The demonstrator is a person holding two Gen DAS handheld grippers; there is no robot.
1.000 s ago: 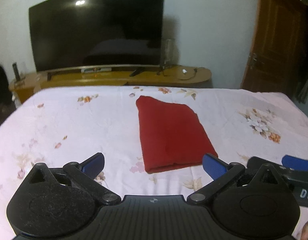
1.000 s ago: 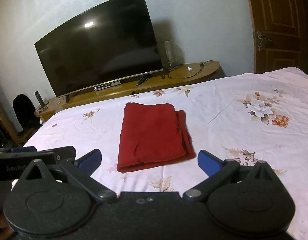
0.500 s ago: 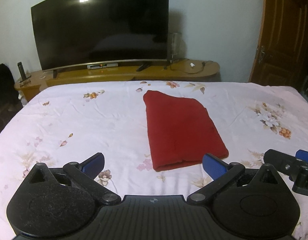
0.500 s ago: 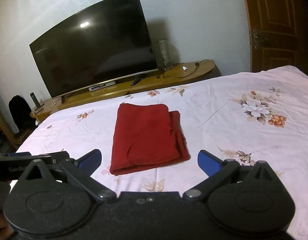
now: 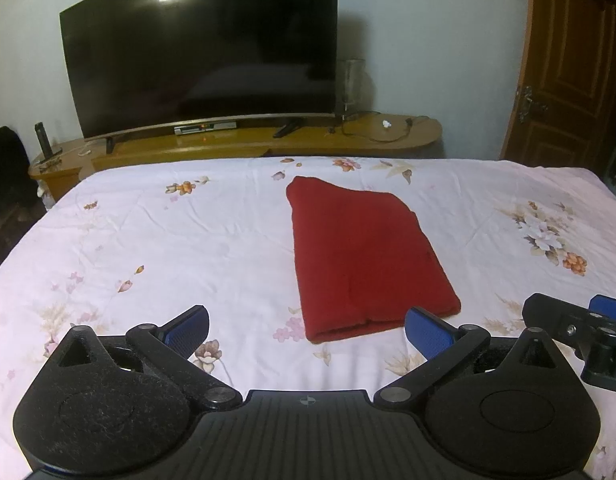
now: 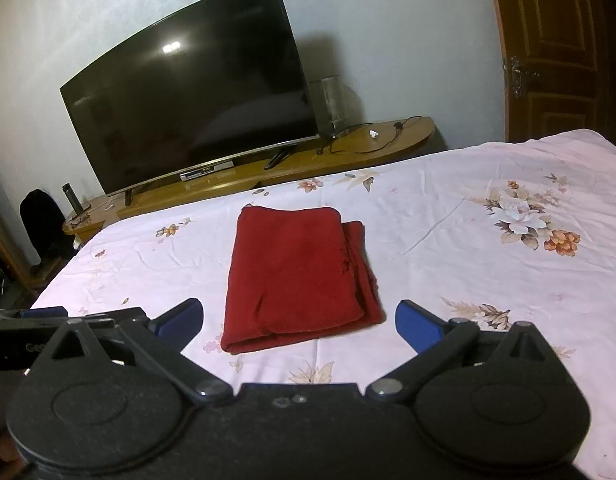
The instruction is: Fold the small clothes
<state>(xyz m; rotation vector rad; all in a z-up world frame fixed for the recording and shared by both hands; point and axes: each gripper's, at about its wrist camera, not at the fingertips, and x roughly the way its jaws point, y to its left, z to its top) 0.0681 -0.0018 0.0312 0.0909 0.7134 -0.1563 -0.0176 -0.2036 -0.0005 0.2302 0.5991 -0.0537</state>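
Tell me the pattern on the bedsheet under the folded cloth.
Pale pink bedsheet printed with scattered flowers and leaves; the red cloth is plain. Right wrist view shows it best.

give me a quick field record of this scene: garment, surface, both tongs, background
garment: red cloth, folded into a rectangle, lying flat
surface: floral bedsheet
left tongs: open, empty, apart from the cloth
right tongs: open, empty, apart from the cloth
background: dark television on a wooden stand, brown door at right
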